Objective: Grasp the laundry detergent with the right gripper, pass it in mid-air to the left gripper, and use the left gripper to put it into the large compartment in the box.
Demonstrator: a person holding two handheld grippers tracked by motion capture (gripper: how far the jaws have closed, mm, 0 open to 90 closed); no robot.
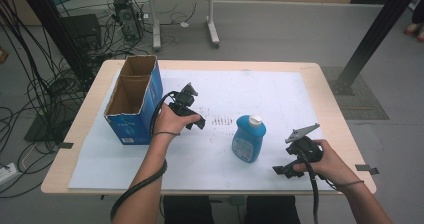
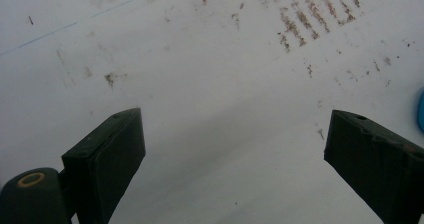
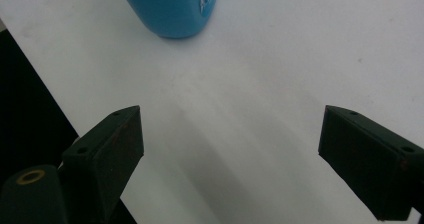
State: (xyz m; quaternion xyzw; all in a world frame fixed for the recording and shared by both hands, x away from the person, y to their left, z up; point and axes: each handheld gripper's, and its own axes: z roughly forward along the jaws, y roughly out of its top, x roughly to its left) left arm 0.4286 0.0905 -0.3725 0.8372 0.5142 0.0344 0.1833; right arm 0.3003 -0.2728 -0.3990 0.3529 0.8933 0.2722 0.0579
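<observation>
Plainly, the blue bottle is the thing being worked on: it stands upright with its white cap on top, near the middle of the counter, on the white sheet that covers most of it. It sits between the two hands, which looks deliberate — either one can come at it without reaching across the other.

Nearer the person's edge and to the bottle's right, the right gripper hovers low with its fingers spread wide and empty. Its own camera looks straight at the bottle's rounded lower body, so it seems lined up for a sideways grab on the belly rather than the cap. The gap looks about wide enough to take it, though that is a judgement.

On the other side, the left gripper is likewise released, with only stained sheet between its fingers. It waits between the bottle and the open cardboard box, which stands at the counter's left with its mouth up — likely where the bottle is meant to go.
</observation>
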